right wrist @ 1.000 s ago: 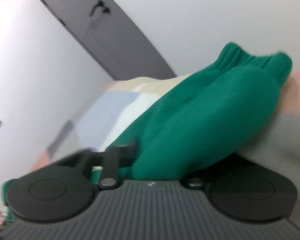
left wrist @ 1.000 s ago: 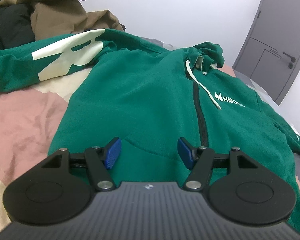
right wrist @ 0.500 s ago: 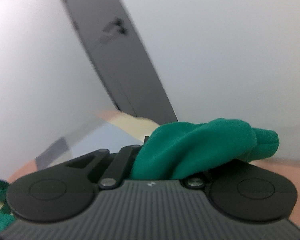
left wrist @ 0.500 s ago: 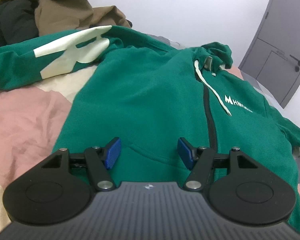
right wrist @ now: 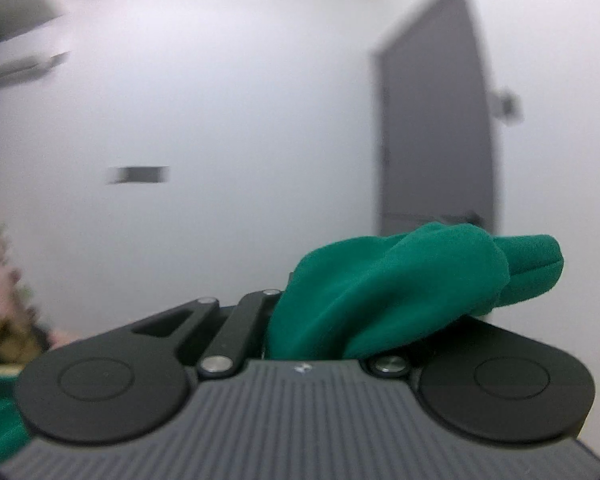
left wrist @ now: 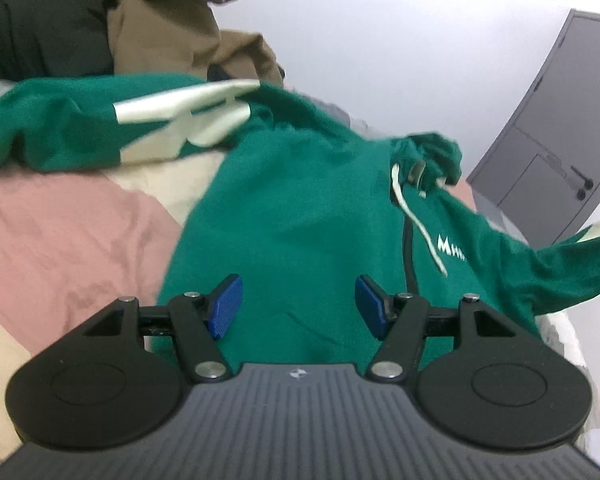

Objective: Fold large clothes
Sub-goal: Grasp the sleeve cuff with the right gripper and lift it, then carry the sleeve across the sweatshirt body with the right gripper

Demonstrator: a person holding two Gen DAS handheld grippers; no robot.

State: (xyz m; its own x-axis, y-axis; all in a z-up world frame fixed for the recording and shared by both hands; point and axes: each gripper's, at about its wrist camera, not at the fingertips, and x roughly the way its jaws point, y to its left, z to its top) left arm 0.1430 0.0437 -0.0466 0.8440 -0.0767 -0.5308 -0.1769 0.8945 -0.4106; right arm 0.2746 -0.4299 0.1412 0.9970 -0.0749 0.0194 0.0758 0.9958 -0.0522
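Observation:
A green zip hoodie point(left wrist: 300, 216) lies front up on the bed, with a white drawstring and white chest lettering. Its left sleeve point(left wrist: 100, 128), with a white print, stretches to the left. My left gripper point(left wrist: 298, 306) is open and empty, hovering over the hoodie's lower hem, blue pads apart. My right gripper point(right wrist: 312, 344) is shut on the hoodie's other sleeve point(right wrist: 400, 288) and holds it up in the air; its fingertips are hidden by the cloth. That lifted sleeve also shows in the left wrist view point(left wrist: 560, 268), rising to the right.
The bedcover point(left wrist: 60, 240) is pink and cream patchwork. A pile of brown and black clothes point(left wrist: 140, 28) sits at the back left. A grey door point(left wrist: 548, 160) and white wall stand behind the bed.
My right gripper has raised the sleeve off the bed and swung round; the sleeve now rises at the right of the left wrist view. My left gripper has drifted slightly, still open.

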